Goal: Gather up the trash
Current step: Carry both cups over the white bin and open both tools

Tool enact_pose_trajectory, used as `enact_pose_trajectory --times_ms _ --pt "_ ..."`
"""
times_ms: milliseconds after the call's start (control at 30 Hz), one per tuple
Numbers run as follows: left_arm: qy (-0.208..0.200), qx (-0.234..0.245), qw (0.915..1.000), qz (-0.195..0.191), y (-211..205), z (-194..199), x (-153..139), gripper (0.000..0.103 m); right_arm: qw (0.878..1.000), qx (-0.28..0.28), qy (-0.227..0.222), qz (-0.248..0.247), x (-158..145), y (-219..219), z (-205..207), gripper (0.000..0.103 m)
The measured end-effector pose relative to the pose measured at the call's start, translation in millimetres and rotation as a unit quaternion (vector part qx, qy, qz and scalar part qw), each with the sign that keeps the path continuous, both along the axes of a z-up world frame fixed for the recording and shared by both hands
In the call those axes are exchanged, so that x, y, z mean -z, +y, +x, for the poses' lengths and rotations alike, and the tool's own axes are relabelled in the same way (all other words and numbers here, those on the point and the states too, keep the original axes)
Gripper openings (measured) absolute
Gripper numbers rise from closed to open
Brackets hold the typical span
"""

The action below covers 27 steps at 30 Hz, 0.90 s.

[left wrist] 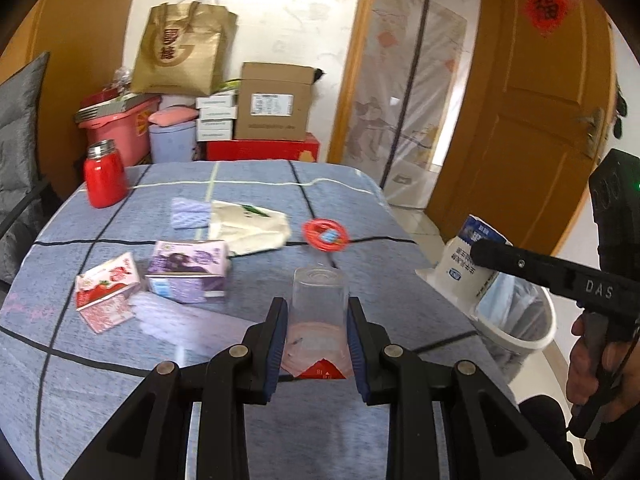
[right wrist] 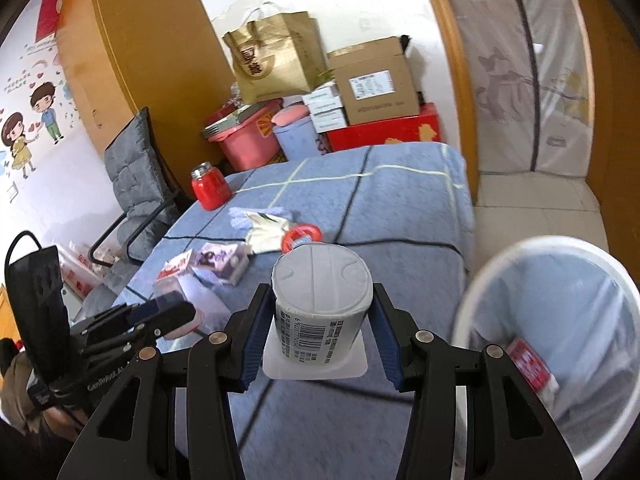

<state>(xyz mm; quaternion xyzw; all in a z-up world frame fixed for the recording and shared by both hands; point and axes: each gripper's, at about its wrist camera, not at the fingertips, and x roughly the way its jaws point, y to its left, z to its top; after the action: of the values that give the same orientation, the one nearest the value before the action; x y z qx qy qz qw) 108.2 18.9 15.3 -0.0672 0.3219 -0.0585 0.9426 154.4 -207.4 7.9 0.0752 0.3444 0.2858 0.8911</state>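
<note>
Two grippers: left gripper (left wrist: 318, 332) clamps one clear plastic cup (left wrist: 318, 304); right gripper (right wrist: 318, 330) clamps one barcoded yogurt cup (right wrist: 320, 308). Two flattened cartons (left wrist: 152, 280) lie ahead-left; "DAS" is readable.

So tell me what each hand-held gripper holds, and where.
Left hand-held gripper: clear plastic cup, by its sides. Right hand-held gripper: yogurt cup, by its sides.
</note>
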Motion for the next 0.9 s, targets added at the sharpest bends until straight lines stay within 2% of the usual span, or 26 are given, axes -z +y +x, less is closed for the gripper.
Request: enact_pose_trajectory --times_ms 533,900 --pt "0.013 0.086 0.9962 -0.001 -79.4 14.1 2.5 0.03 0.997 0.076 0.011 0.006 8.2 -82.9 -24.6 0.049" --pt "0.01 0.151 0.9885 0.0 -140.1 42.0 3.4 0.03 0.987 0.159 0.021 0.005 17.9 -152.0 -23.2 0.049"
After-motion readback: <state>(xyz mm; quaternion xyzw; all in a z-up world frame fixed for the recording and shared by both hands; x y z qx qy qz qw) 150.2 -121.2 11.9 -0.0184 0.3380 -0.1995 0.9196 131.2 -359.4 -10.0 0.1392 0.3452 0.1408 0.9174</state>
